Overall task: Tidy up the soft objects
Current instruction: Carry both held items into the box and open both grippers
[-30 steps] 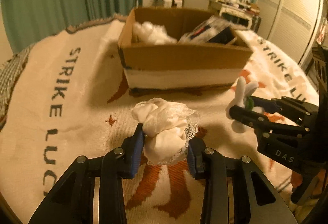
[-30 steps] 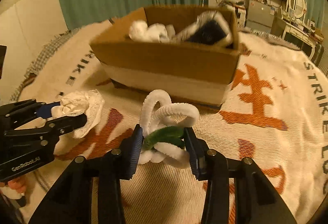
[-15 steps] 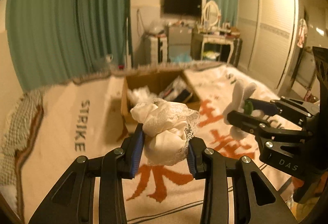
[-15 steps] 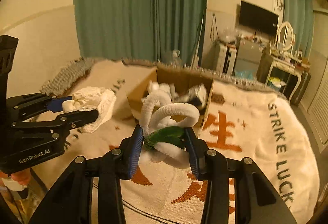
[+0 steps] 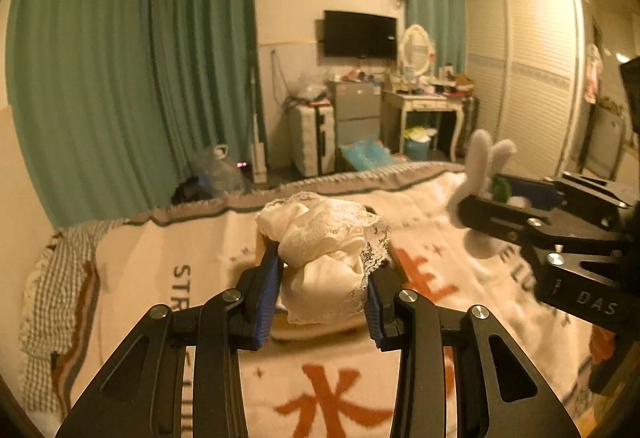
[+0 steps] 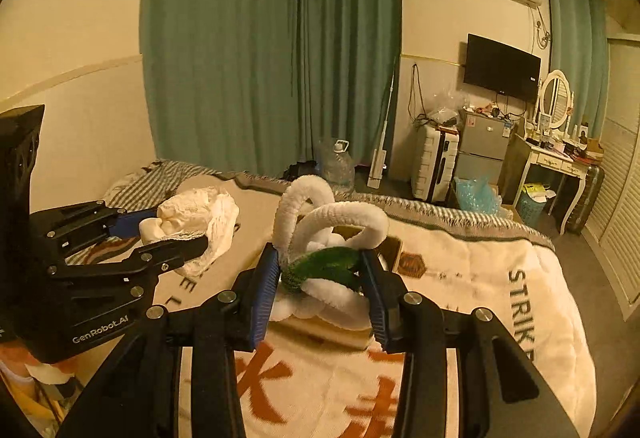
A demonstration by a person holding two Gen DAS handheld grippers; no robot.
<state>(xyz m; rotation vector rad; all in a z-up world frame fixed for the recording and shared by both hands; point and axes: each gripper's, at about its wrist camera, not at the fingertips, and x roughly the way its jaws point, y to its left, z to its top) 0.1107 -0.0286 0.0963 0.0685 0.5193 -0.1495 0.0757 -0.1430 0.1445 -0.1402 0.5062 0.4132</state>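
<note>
My left gripper (image 5: pixel 322 290) is shut on a bundle of white lace-edged cloth (image 5: pixel 324 242), held high above the bed. In the right wrist view the same gripper (image 6: pixel 176 234) and cloth (image 6: pixel 196 213) show at the left. My right gripper (image 6: pixel 320 286) is shut on a white and green fuzzy-wire flower (image 6: pixel 324 234), its white loops sticking up. That flower (image 5: pixel 484 161) also shows at the right of the left wrist view, in the right gripper (image 5: pixel 496 201). The cardboard box (image 6: pixel 396 250) lies on the bed below, mostly hidden behind both held things.
A cream blanket (image 5: pixel 192 278) with orange and dark lettering covers the bed. Beyond the bed's far edge stand green curtains (image 5: pixel 120 77), a water jug (image 6: pixel 338 165), a suitcase (image 6: pixel 434 161), a small fridge (image 6: pixel 482 145), a dressing table (image 5: pixel 424 105) and a wardrobe (image 5: pixel 524 77).
Both grippers have risen well above the bed with their loads still held. The box has dropped from large in the middle to small and hidden behind the held things; the room now fills the views.
</note>
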